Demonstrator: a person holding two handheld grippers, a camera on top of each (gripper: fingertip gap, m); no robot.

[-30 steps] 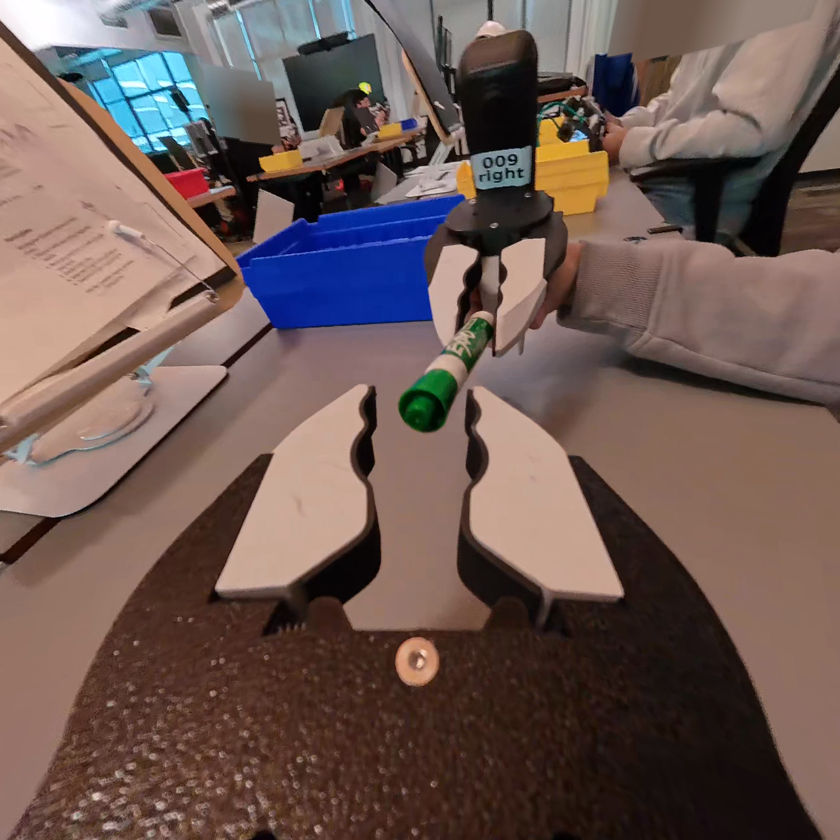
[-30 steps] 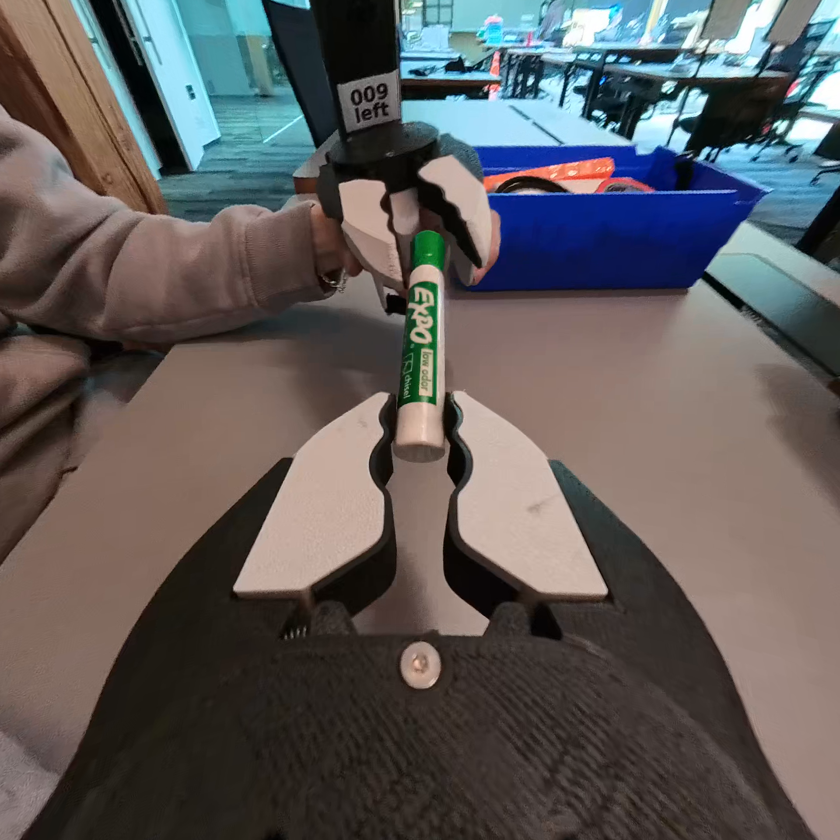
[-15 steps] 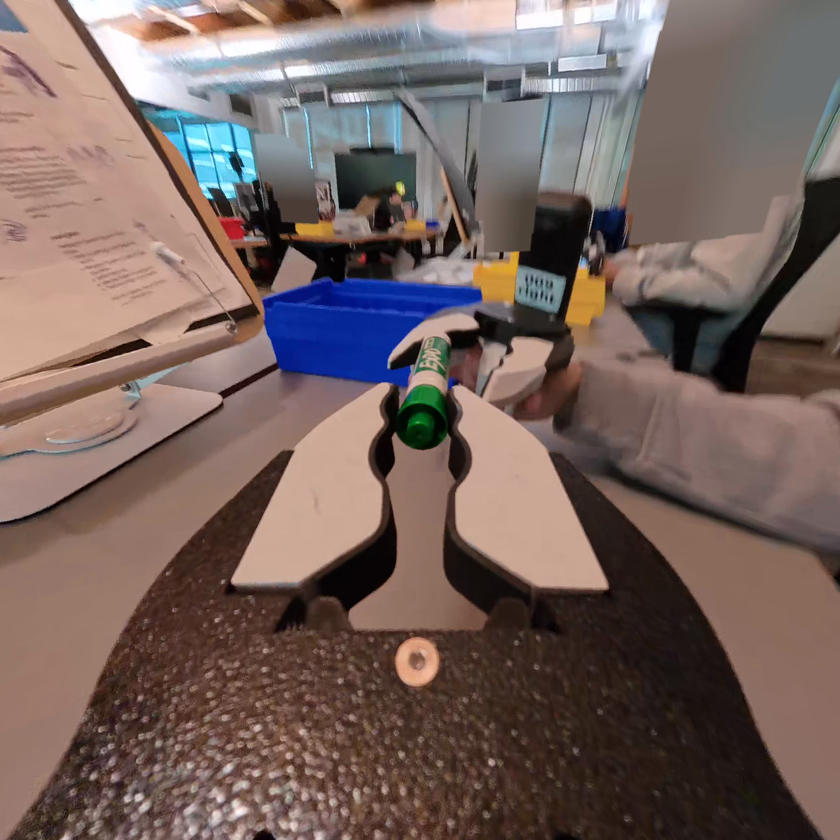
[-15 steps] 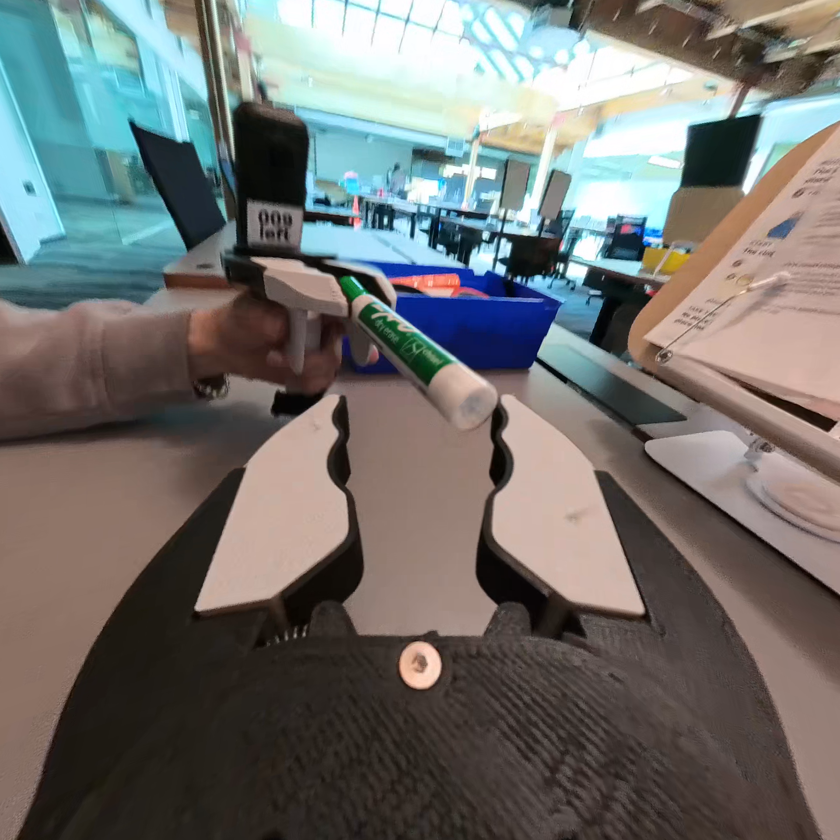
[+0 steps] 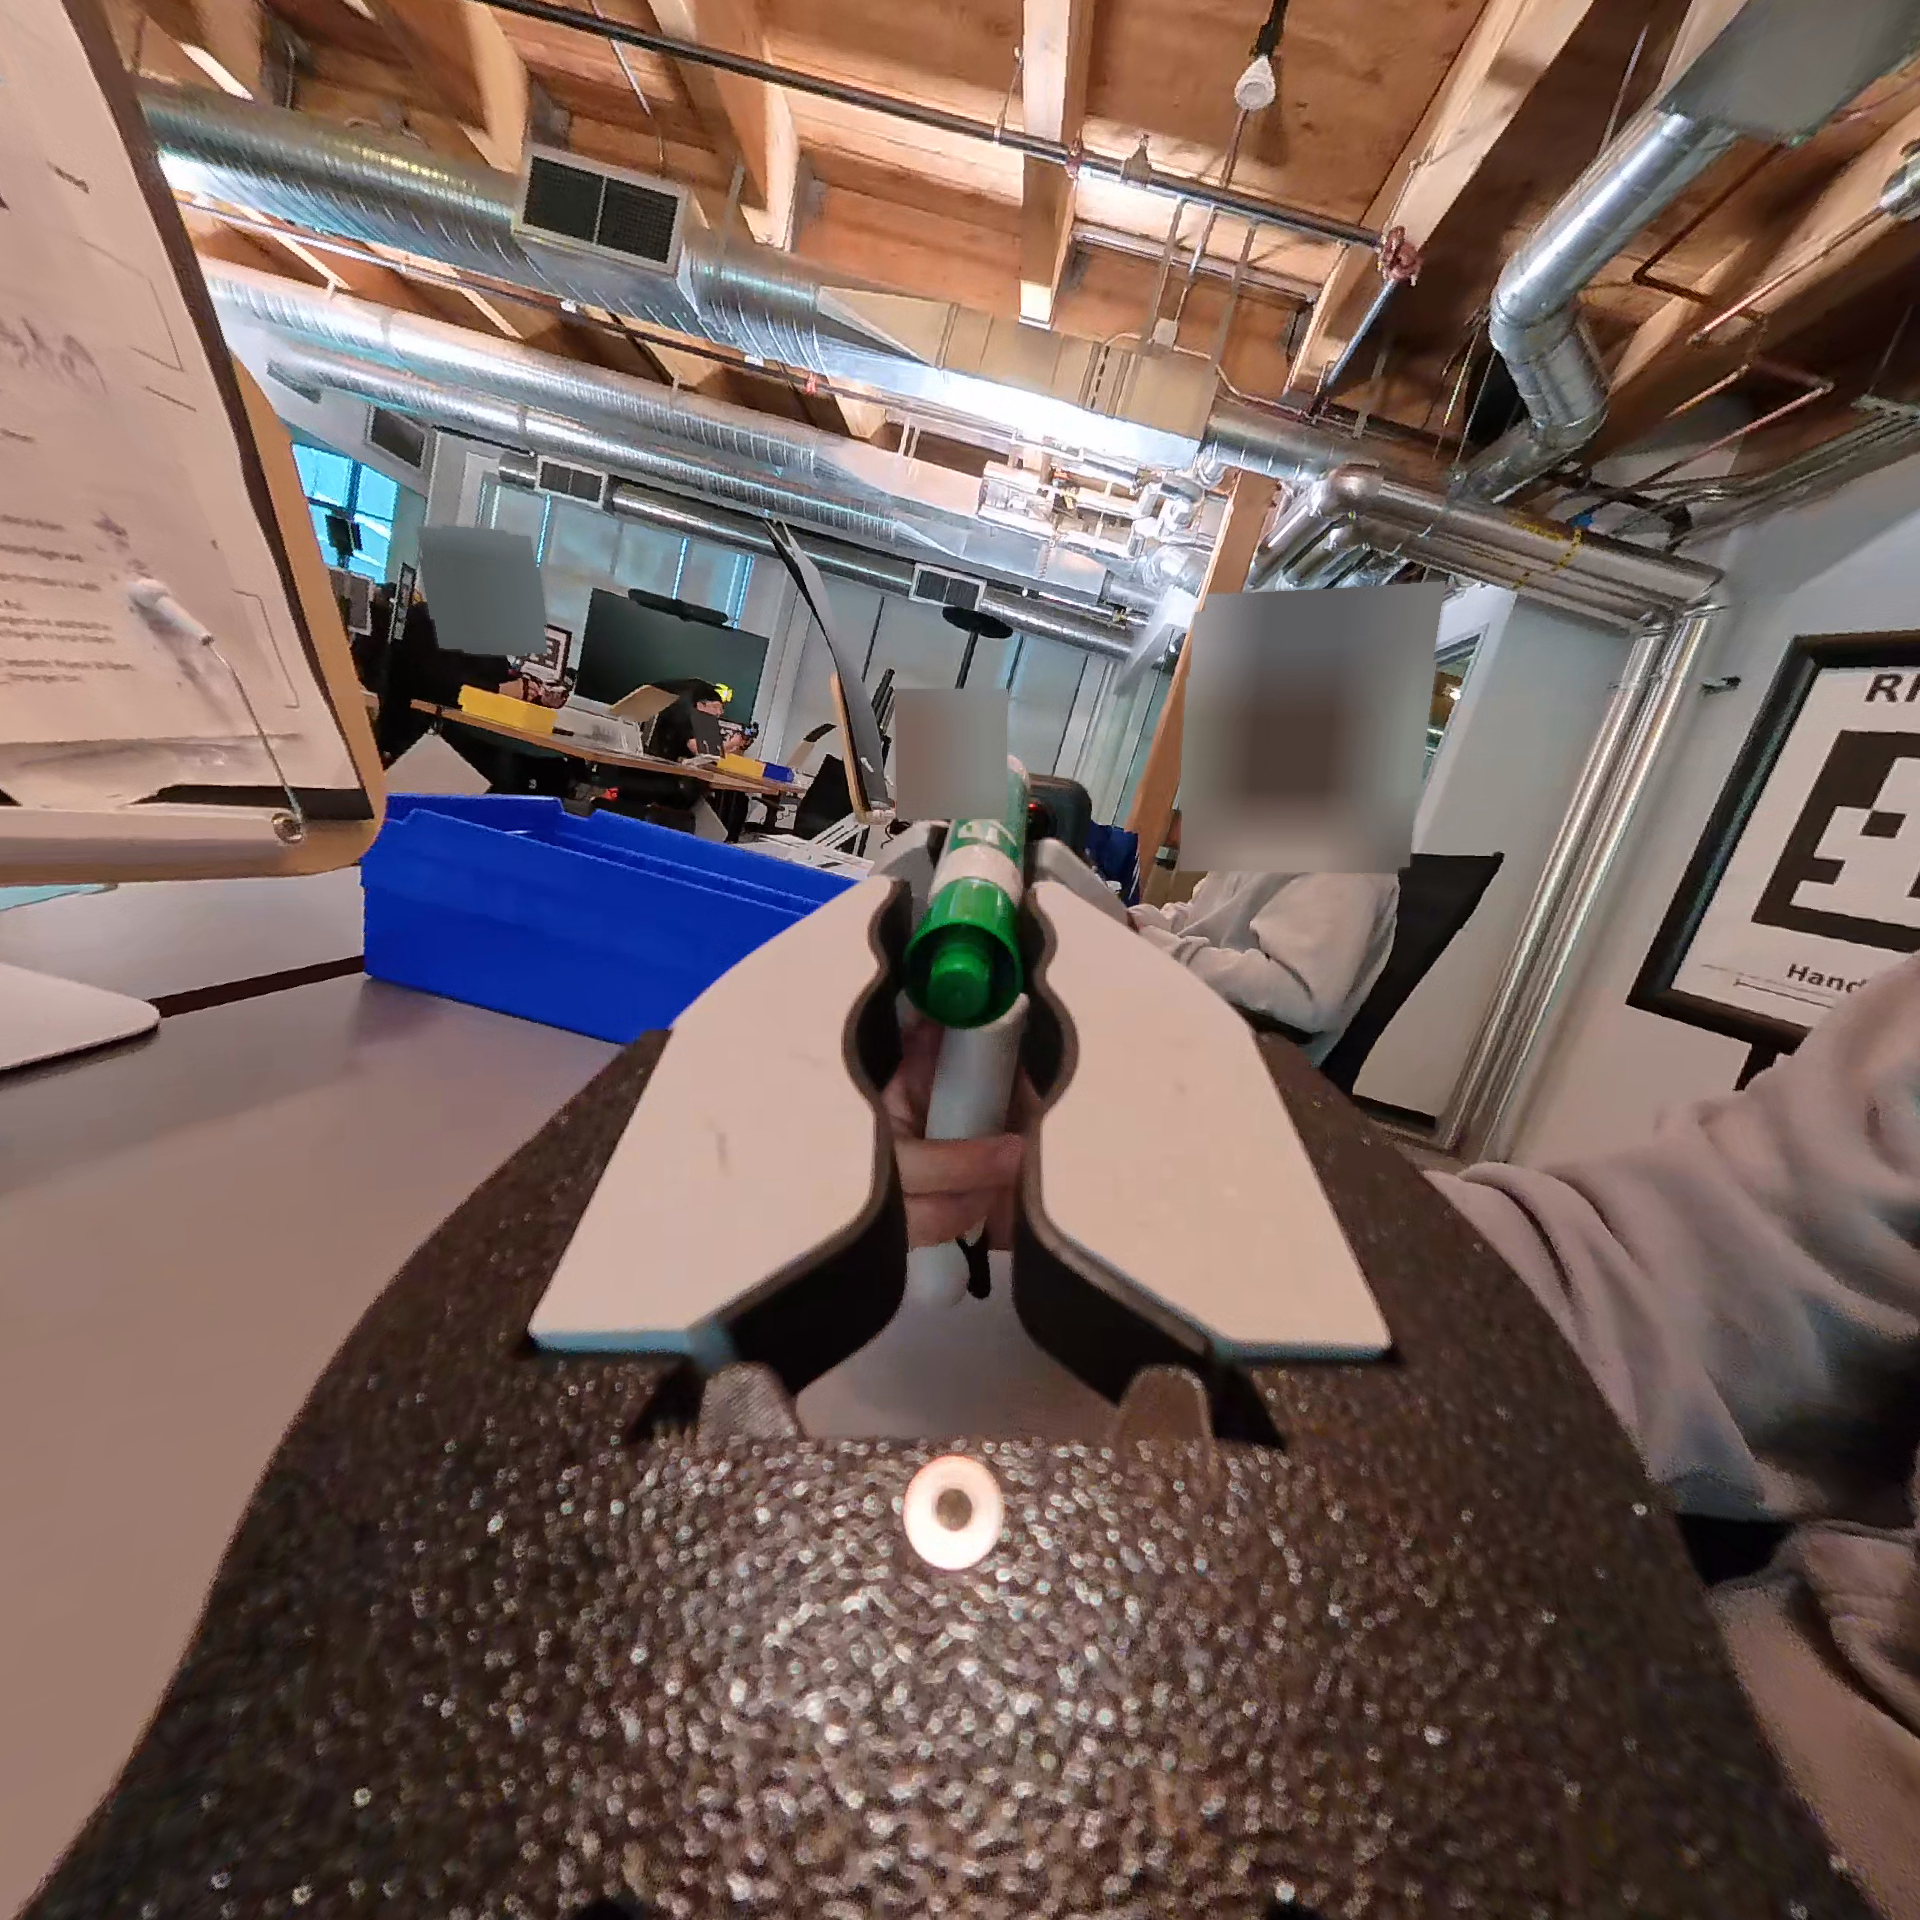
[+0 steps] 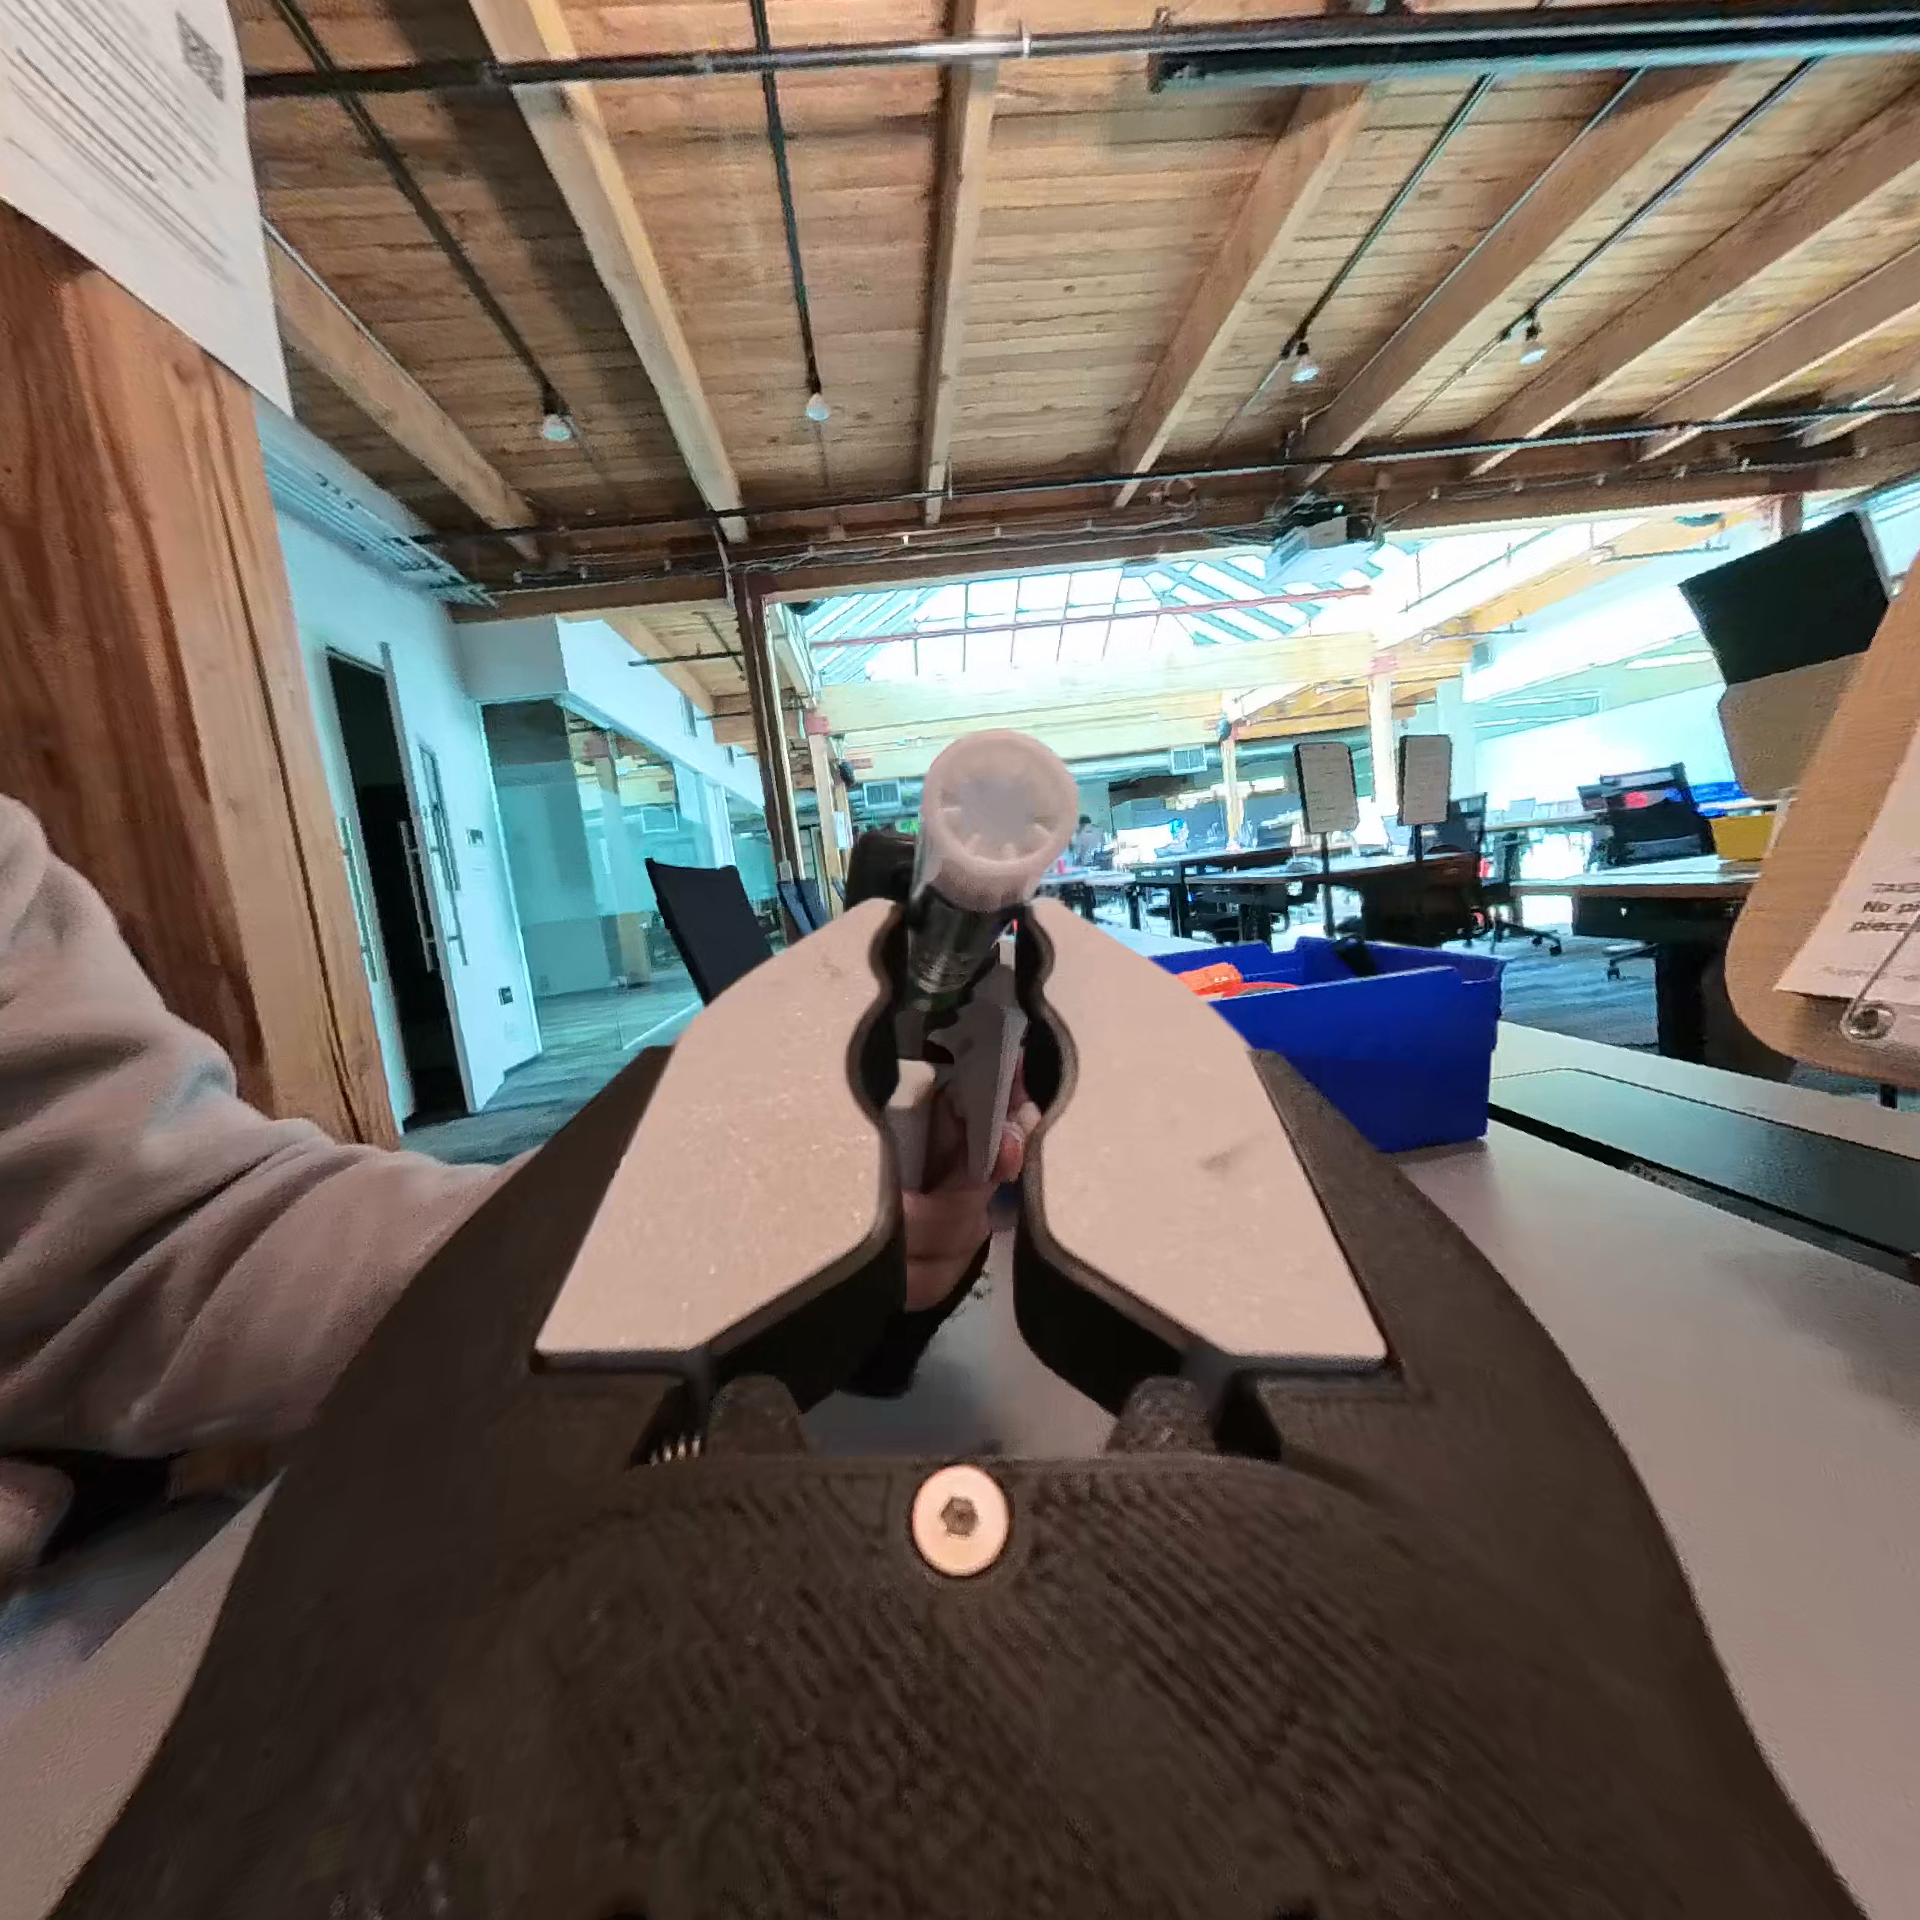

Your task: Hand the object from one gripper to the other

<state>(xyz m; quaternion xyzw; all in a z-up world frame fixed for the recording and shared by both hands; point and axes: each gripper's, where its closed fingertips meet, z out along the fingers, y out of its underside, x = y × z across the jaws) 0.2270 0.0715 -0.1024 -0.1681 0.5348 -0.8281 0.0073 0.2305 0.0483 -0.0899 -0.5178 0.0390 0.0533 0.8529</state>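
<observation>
A green-capped white marker is held up in the air between both grippers. In the left wrist view my left gripper is shut on its green cap, with both pads against it. The right gripper's fingers flank the barrel just beyond. In the right wrist view my right gripper is shut on the barrel, and the marker's white butt end sticks up past the fingertips. The left gripper's fingers and the hand that holds it show below.
A blue bin stands on the grey table; it also shows in the right wrist view. A document stand is at the left. A seated person is behind. A grey sleeve is at the left. My two grippers' fingertips are within a few centimetres of each other.
My left gripper closed on the cap while my right gripper let go and opened wide. My right gripper has now closed on the barrel again. Both grippers have tilted upward.
</observation>
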